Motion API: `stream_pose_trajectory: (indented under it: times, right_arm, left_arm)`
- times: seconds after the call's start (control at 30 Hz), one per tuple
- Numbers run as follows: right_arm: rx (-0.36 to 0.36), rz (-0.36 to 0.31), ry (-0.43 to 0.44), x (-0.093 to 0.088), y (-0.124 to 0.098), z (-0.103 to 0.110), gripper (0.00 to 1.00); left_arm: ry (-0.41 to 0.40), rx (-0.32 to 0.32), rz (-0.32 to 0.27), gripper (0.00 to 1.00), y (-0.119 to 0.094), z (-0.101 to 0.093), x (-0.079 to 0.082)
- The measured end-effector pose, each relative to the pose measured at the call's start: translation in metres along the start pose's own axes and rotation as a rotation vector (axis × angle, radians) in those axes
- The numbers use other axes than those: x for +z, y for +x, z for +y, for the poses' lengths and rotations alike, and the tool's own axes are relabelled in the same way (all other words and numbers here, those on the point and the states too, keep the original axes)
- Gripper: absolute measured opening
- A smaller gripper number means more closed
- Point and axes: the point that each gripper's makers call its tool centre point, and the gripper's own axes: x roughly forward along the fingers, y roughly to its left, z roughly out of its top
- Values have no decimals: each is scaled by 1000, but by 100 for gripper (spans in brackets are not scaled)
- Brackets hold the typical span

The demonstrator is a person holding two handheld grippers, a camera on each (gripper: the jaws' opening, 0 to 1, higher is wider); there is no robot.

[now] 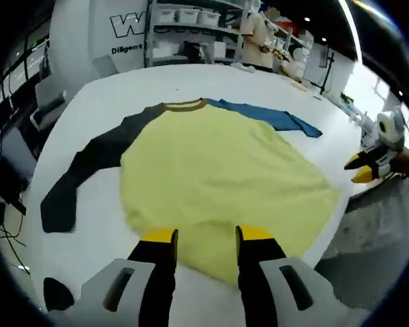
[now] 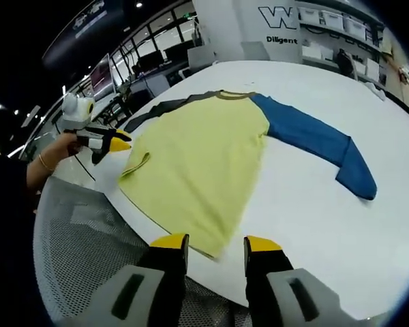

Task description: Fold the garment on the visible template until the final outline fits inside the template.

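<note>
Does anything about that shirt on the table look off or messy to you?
A little. The yellow shirt lies flat, collar away from the grippers, but its hem hangs over the white table edge, and one hem corner is curled up. Its sleeves don't match: one blue, one dark grey.

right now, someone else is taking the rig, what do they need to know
Left gripper: open, empty, at the shirt's near hem.
Right gripper: open, empty, at the hem corner by the table edge.
Shirt: spread flat on the white table, yellow body, dark sleeve and blue sleeve both stretched out to the sides.
Done: garment laid out; no fold visible.
Left: all folds, sleeves in first probably. I cannot make out a template outline on the table, so check that before folding.
</note>
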Motion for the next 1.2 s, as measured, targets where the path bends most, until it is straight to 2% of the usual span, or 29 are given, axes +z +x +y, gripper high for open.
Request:
stream_pose_trajectory:
  times: [0.03,0.07,0.17,0.27,0.37,0.47,0.5,0.6,0.73,0.9,1.13,1.2]
  right_arm:
    - [2,-1,1,0,0,0,28]
    - [7,-4,5,1,0,-1,29]
    - [10,-5,7,1,0,-1,31]
    - [30,-21,19,4,-2,-4,35]
    - [39,-24,15,5,-3,-4,41]
    - [56,-36,2,10,-6,-6,46]
    - [56,-40,1,11,-7,-7,48]
    - [63,-50,-2,14,-9,-9,53]
    - [72,-42,-22,14,-10,-13,57]
    - [77,-38,-32,14,-12,-20,58]
    - [76,-42,-28,16,-12,-30,59]
    - [77,-47,-26,17,-13,-31,60]
  left_arm:
    - [1,-2,2,37,1,-2,1]
    - [-32,13,21,38,4,-6,-1]
    - [-18,6,27,38,7,-14,0]
    - [-55,69,49,42,13,-14,-2]
    - [-75,81,56,41,16,-16,-3]
    - [-86,120,76,43,21,-14,-7]
    - [-98,147,91,42,26,-13,-11]
    - [-124,149,92,38,30,-15,-12]
    - [-149,182,104,38,35,-12,-16]
    - [-172,217,117,27,39,-8,-18]
    - [-176,224,127,23,40,-6,-16]
    - [-184,214,131,12,40,-7,-16]
